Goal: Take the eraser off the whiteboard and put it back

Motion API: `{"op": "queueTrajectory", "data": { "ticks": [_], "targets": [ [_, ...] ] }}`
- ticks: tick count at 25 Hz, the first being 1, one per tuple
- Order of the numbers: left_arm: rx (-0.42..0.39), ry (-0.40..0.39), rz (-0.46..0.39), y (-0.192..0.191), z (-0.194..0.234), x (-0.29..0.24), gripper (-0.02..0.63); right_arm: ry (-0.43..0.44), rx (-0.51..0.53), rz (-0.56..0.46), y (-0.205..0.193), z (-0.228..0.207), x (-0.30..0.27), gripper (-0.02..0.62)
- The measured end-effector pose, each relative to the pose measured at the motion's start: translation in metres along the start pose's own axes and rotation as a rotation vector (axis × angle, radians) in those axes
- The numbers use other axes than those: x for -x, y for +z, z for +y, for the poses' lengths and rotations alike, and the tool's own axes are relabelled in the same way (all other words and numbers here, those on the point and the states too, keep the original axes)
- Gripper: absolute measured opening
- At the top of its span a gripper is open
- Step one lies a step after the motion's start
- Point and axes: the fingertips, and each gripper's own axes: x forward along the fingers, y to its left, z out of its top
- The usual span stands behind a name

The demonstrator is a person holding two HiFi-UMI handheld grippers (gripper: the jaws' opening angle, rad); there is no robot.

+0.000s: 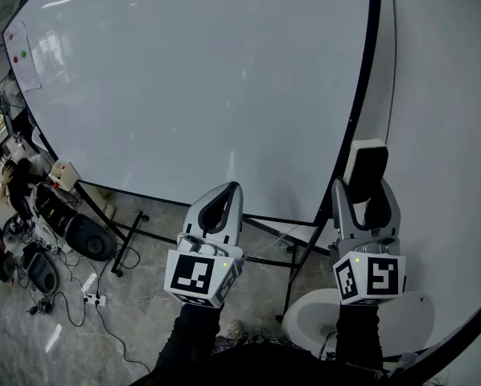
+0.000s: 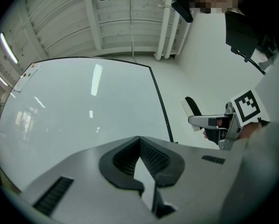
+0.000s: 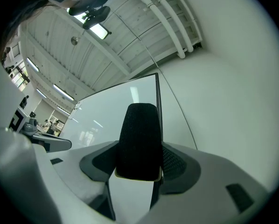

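The eraser (image 1: 366,167), a white block with a black felt face, stands upright between the jaws of my right gripper (image 1: 365,195), which is shut on it. It is held off the whiteboard (image 1: 192,79), just right of the board's black right edge and in front of the white wall. In the right gripper view the eraser's felt (image 3: 139,141) fills the middle, with the whiteboard (image 3: 130,106) behind it. My left gripper (image 1: 234,186) is shut with nothing in it and sits below the board's lower edge. The left gripper view shows the eraser (image 2: 192,108) in the right gripper (image 2: 209,121).
A white wall (image 1: 450,135) lies right of the board. A sheet of paper with magnets (image 1: 22,55) hangs at the board's top left. The stand's black legs (image 1: 128,236) rest on the floor. Bags, cables and a power strip (image 1: 92,300) clutter the left. A white rounded object (image 1: 321,320) sits below.
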Motion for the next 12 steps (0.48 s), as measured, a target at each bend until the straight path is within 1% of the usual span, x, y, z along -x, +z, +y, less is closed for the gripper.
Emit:
{"op": "queueTrajectory", "data": {
  "ticks": [3, 8, 12],
  "targets": [
    [0.009, 0.019, 0.003, -0.001, -0.001, 0.005, 0.006, 0.018, -0.006, 0.001, -0.001, 0.004, 0.001, 0.272],
    [-0.006, 0.043, 0.015, -0.003, -0.009, 0.016, 0.006, 0.042, -0.027, 0.0, -0.003, 0.005, 0.007, 0.272],
    [-0.026, 0.087, 0.038, -0.005, -0.003, 0.028, 0.006, 0.072, -0.06, 0.003, -0.01, 0.012, 0.004, 0.272]
  ]
}}
